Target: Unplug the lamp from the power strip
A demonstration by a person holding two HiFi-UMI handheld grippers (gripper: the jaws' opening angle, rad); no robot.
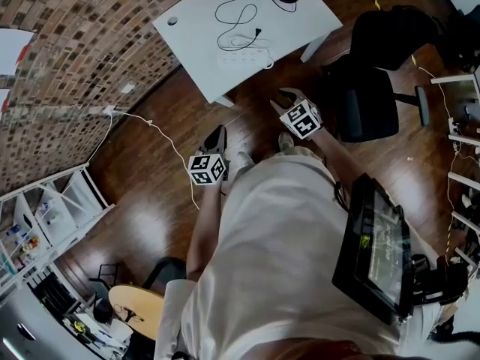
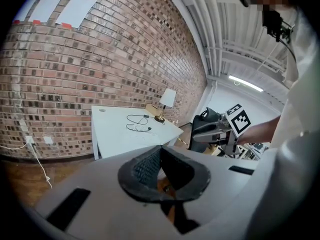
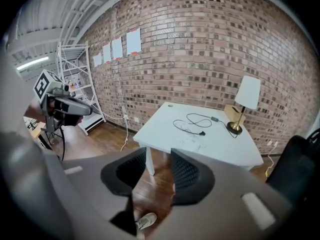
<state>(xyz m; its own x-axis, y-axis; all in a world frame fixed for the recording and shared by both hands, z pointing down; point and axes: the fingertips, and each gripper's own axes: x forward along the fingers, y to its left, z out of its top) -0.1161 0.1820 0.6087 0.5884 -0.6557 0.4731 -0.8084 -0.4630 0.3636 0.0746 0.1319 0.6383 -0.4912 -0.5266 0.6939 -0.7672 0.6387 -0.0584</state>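
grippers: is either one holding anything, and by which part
Nothing is held. The left gripper has its jaws together on nothing; the right gripper has them apart and empty.

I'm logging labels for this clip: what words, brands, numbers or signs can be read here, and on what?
Nothing here reads as text.
Papers on the brick wall: too small to read.
Screen at the person's hip: blurred.
Marker cubes: square patterns only, no lettering.

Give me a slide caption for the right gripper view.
Right gripper, fingers apart and empty, faces a white table with lamp and black cord before a brick wall.
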